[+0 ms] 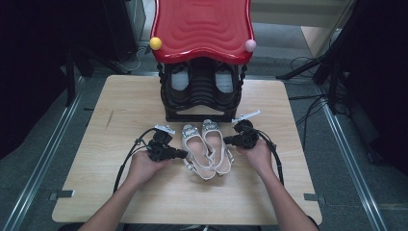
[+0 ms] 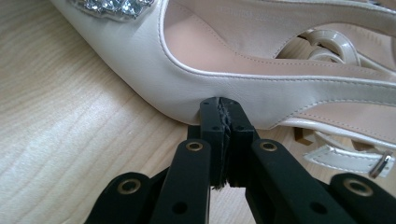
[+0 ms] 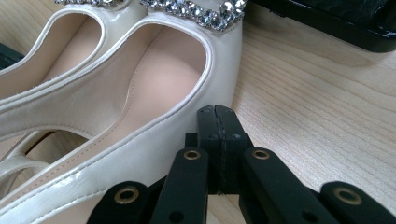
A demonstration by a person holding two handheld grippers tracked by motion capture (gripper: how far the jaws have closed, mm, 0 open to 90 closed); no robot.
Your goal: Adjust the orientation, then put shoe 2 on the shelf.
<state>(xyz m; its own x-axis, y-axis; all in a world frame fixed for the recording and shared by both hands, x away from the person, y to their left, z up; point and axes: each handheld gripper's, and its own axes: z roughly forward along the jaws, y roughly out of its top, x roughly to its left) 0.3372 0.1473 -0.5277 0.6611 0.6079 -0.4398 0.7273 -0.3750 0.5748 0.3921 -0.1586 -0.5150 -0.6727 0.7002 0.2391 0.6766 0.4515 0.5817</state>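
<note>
Shoes (image 1: pixel 207 149) lengthwise, toes toward rack (image 1: pixel 202 103)

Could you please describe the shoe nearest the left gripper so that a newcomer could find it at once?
On the light wooden table, before the black rack with the red wavy top, lie two cream slingback shoes. It is the left-hand shoe, its outer side at the shut left gripper.

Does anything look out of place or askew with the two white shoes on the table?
Nothing looks damaged or spilled. The two white shoes lie side by side in front of the black rack, but slightly askew: toes near each other, heels spread apart. Their slingback straps lie loose on the wooden table.
</note>
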